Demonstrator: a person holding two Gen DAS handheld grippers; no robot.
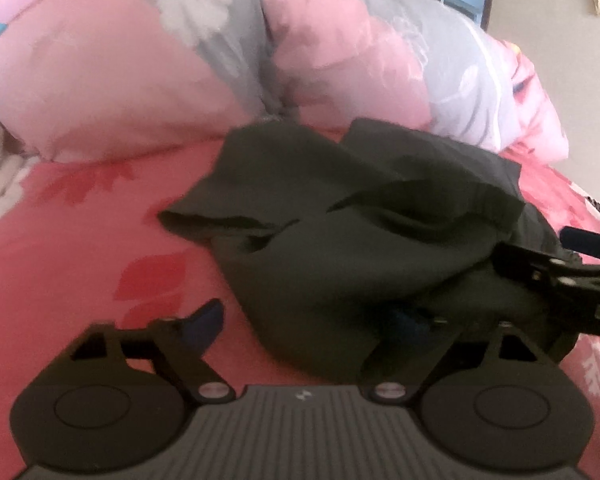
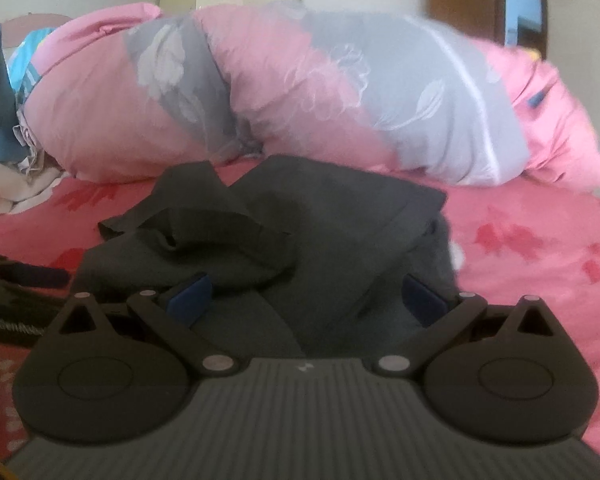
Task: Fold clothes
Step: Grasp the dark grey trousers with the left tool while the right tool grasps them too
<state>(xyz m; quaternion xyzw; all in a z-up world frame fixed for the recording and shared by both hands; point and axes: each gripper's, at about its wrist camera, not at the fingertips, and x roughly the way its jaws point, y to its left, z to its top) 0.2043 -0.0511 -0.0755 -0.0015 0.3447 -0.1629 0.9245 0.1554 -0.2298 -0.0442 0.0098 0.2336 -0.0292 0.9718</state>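
Observation:
A dark grey garment (image 1: 360, 232) lies crumpled on the red floral bedsheet (image 1: 80, 264), with a folded-over band across its top. In the left wrist view my left gripper (image 1: 308, 320) stands open over the garment's near corner. Its left blue pad (image 1: 206, 318) is clear of the cloth, and the right pad is mostly hidden under a fold. My right gripper (image 2: 306, 300) is open wide at the near edge of the garment (image 2: 320, 216), with cloth lying between its two blue pads (image 2: 190, 298). Each gripper shows at the edge of the other's view.
A rolled pink and grey quilt (image 2: 300, 92) lies along the bed right behind the garment. Loose clothes (image 2: 4, 128) are piled at the far left. The bed's edge falls away at the right, toward a pale wall and a brown-framed door (image 2: 524, 4).

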